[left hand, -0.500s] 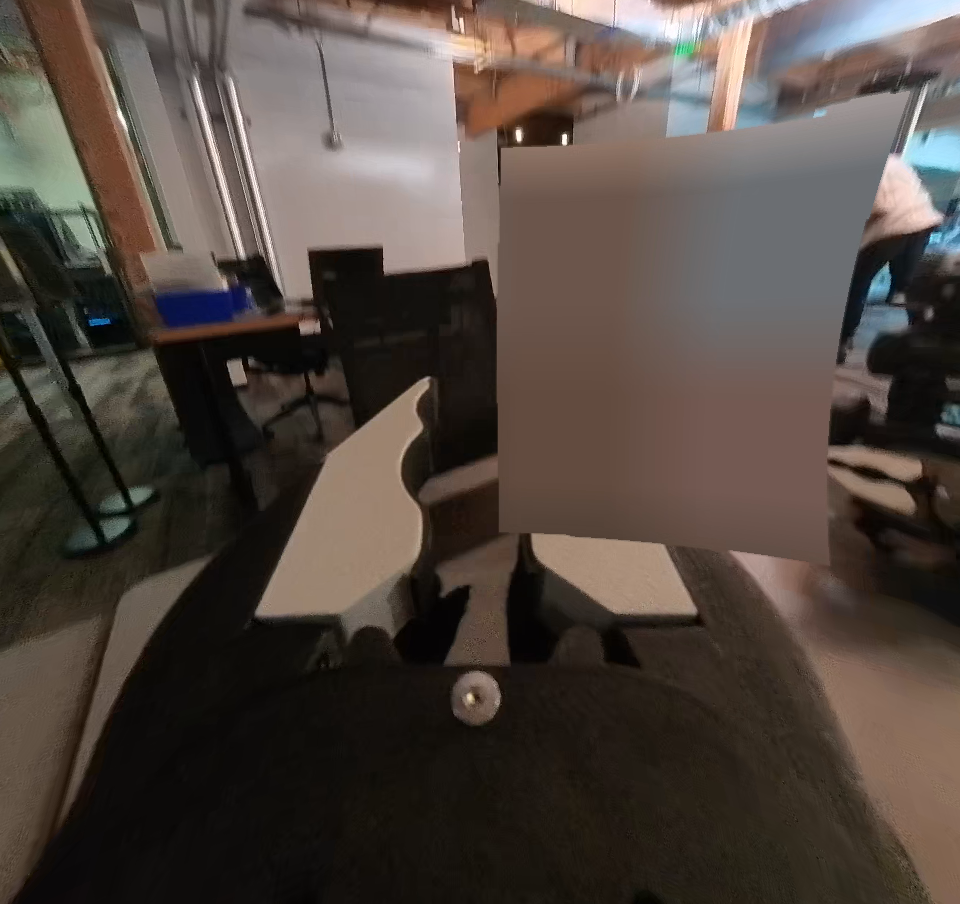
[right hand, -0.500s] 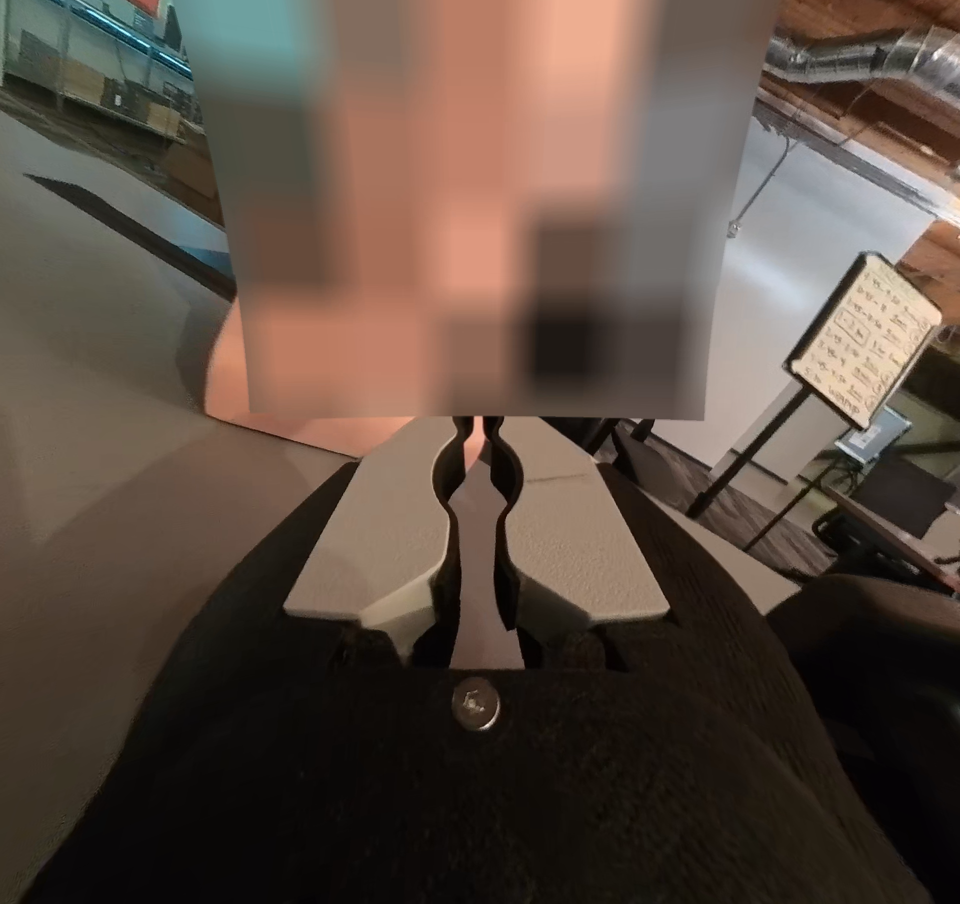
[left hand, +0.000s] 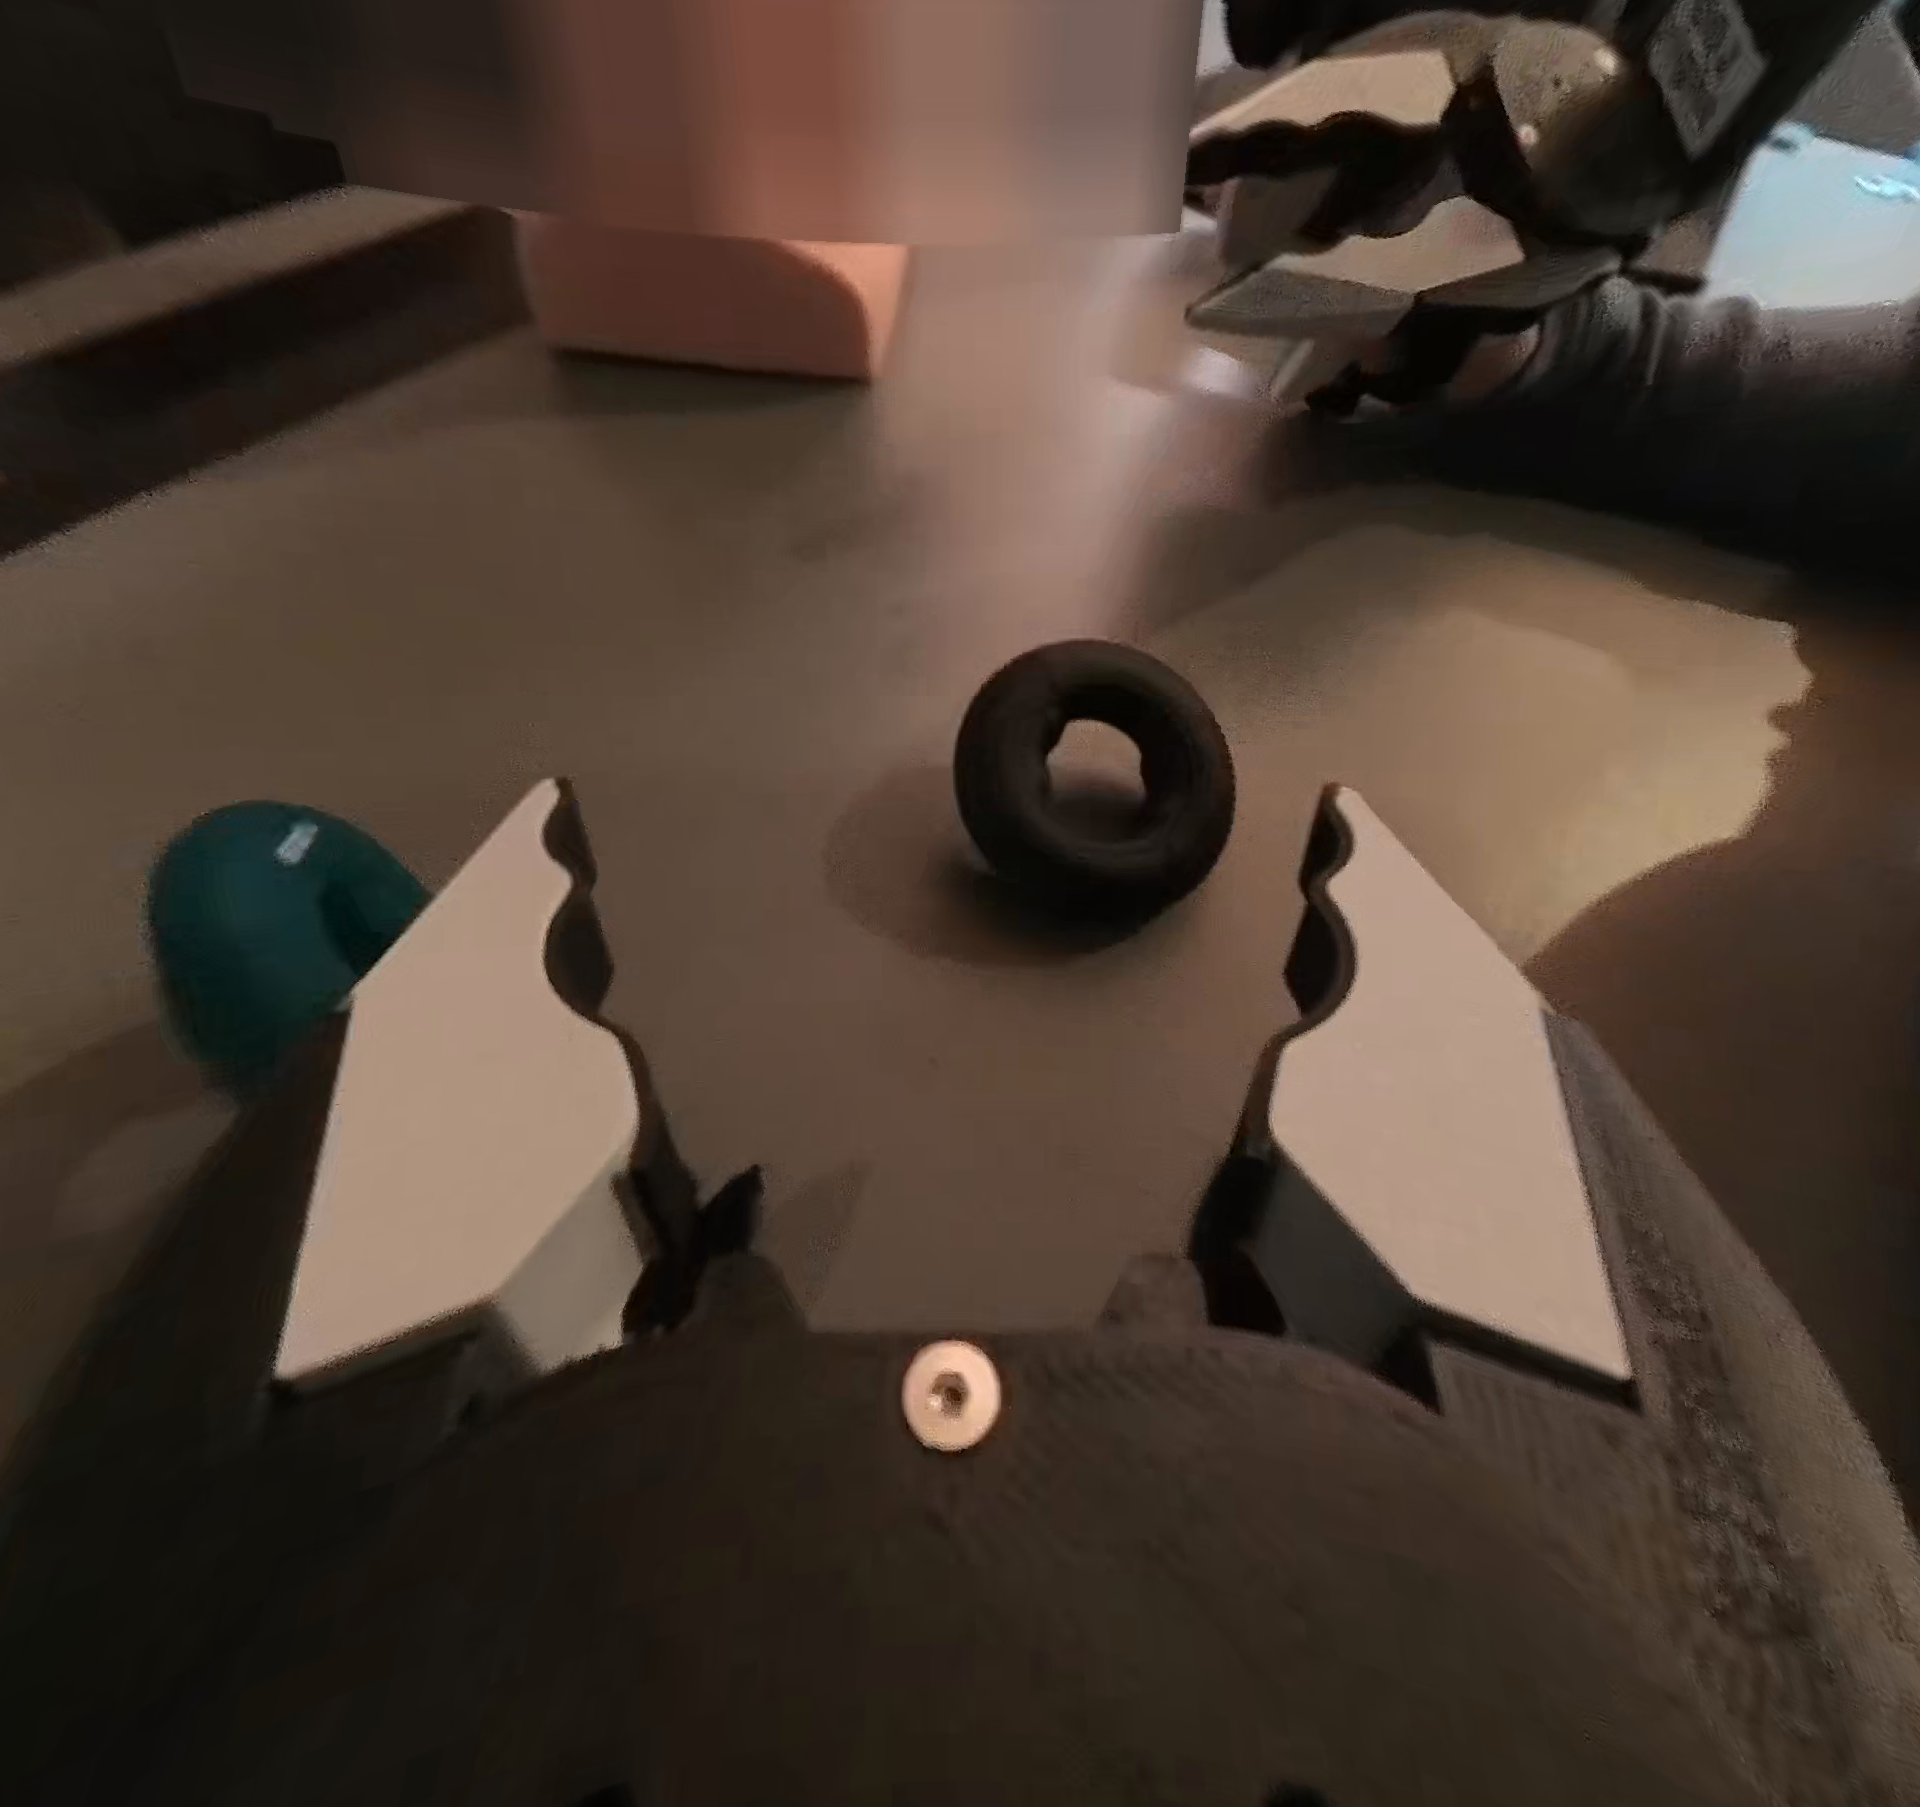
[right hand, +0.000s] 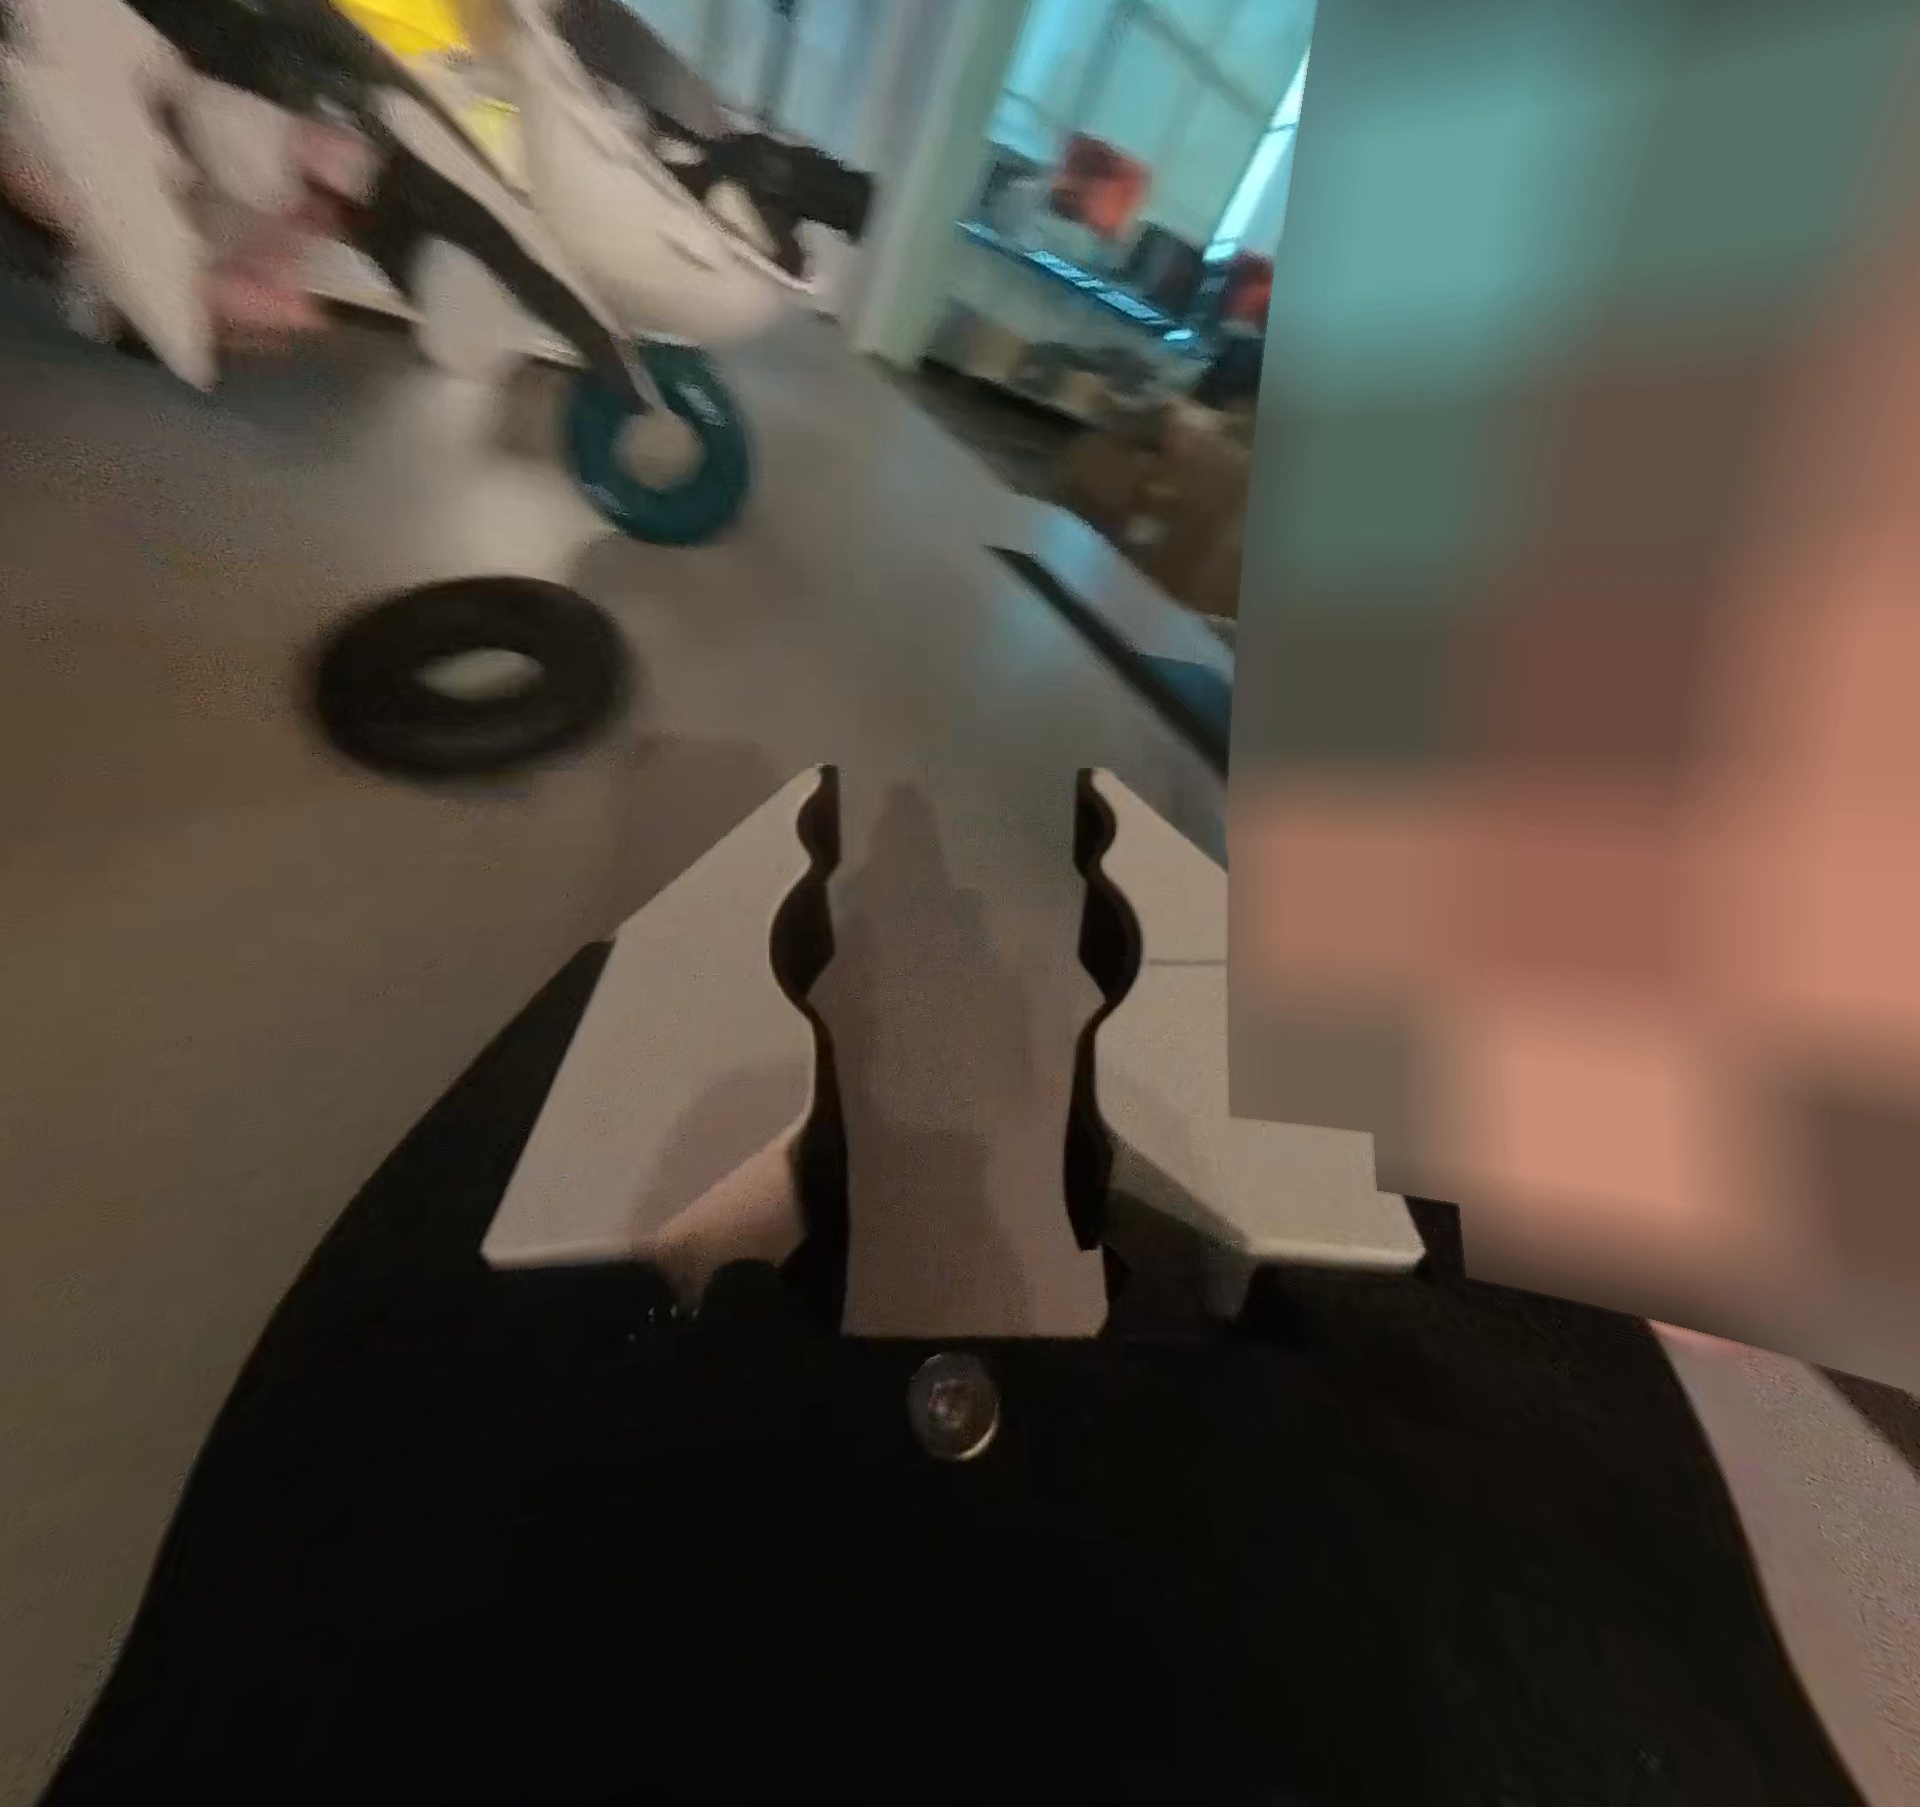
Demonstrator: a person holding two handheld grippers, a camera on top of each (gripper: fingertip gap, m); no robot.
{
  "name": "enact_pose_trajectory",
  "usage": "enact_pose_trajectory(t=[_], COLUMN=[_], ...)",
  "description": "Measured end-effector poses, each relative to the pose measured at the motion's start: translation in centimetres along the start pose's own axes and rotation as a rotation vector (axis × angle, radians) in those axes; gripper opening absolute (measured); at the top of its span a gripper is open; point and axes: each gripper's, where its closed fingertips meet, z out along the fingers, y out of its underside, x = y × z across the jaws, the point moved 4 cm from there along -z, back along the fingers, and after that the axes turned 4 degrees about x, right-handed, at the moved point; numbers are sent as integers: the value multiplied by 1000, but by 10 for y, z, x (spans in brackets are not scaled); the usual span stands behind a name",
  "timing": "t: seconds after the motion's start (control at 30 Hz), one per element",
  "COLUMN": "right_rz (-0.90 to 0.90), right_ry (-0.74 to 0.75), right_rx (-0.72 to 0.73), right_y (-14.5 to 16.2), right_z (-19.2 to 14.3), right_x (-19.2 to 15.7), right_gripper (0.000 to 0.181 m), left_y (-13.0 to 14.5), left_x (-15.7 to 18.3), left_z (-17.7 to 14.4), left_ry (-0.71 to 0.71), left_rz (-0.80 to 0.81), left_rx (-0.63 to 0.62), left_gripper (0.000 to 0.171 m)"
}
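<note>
The left hand-held gripper (left hand: 945, 910) hangs low over the grey table (left hand: 520, 614) with its two fingers spread wide and nothing between them. Just ahead of its fingertips, a little toward its right finger, a black ring (left hand: 1096, 801) lies on the table, tipped so that its hole faces the camera; it touches neither finger. Just outside the left finger sits a teal ring (left hand: 265, 910), partly hidden behind that finger. Farther ahead stands a pink block (left hand: 717, 303) whose upper part cannot be made out. The left hand-held gripper points forward and slightly down, close to the surface. The right hand-held gripper (right hand: 956, 791) also hovers near the table, its fingers parted by a narrow gap and empty. The black ring (right hand: 468, 671) lies flat ahead and to its left, well clear of its tips, and the teal ring (right hand: 657, 453) lies beyond that. In the left wrist view the right hand-held gripper (left hand: 1236, 230) appears far ahead on the right, tilted down, held by a grey-sleeved arm (left hand: 1662, 407).
</note>
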Motion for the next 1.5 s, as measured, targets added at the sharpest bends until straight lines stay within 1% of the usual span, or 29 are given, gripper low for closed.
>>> enact_pose_trajectory(t=[0.03,0.13,0.17,0.2,0.23,0.27,0.33,0.43,0.5,0.6,0.67,0.7,0.73,0.8,0.87,0.9,0.97,1.03,1.1,1.17,1.2,1.23,1.27,1.3,1.33,1.37,1.4,1.43,1.5], right_rz=[33,91,111,132,150,162,164,150,142,177,230,259,275,272,273,270,256,189,114,96,84,53,9,-15,-23,-33,-40,-29,45], right_ry=[-83,-281,-338,-382,-413,-439,-473,-493,-498,-516,-531,-536,-530,-538,-536,-534,-531,-504,-436,-349,-308,-229,-116,-22,34,58,48,1,-119], right_rx=[-3,-50,-92,-146,-209,-273,-379,-439,-439,-482,-517,-534,-537,-528,-530,-531,-525,-502,-460,-352,-284,-178,-34,58,67,36,-6,-47,-119], right_y=[-6,-19,-20,-18,-15,-10,0,6,6,10,14,15,16,15,15,14,14,11,-2,-37,-61,-92,-130,-164,-188,-204,-212,-214,-205], right_z=[8,31,38,46,54,61,72,83,88,93,96,97,98,98,98,97,96,90,82,73,67,60,50,39,32,28,28,29,32], right_x=[-19,-70,-84,-96,-105,-111,-120,-126,-127,-128,-127,-126,-124,-124,-125,-125,-125,-121,-106,-75,-53,-22,17,57,93,124,145,155,155], right_gripper=[50,64,77,94,105,114,123,120,112,109,106,103,94,85,85,84,84,83,82,80,59,0,0,0,0,6,6,6,12], left_y=[3,13,13,11,7,1,-5,3,17,36,50,59,66,66,70,71,75,75,76,77,77,76,77,77,77,77,77,76,76], left_x=[4,5,1,-4,-10,-18,-35,-58,-66,-73,-79,-82,-83,-85,-90,-93,-95,-97,-98,-97,-96,-95,-94,-93,-93,-92,-92,-91,-91], left_z=[4,10,8,5,0,-6,-20,-36,-40,-36,-32,-31,-31,-32,-39,-42,-48,-52,-55,-55,-54,-54,-53,-53,-53,-53,-52,-52,-52], left_ry=[33,75,61,39,22,-11,-81,-171,-188,-202,-255,-277,-290,-294,-321,-332,-324,-322,-322,-321,-318,-314,-309,-304,-302,-300,-299,-298,-297], left_rz=[9,75,109,136,148,149,136,109,81,39,28,34,35,-30,-65,-90,-149,-180,-169,-151,-151,-148,-146,-143,-142,-141,-140,-140,-138], left_rx=[-13,-92,-103,-95,-69,-34,33,84,39,-81,-196,-262,-314,-310,-335,-342,-355,-335,-336,-338,-342,-347,-352,-356,-359,-360,-360,-360,-360], left_gripper=[134,133,132,131,129,127,126,125,125,127,127,127,128,120,115,109,103,94,88,88,90,93,96,98,99,100,100,101,101])
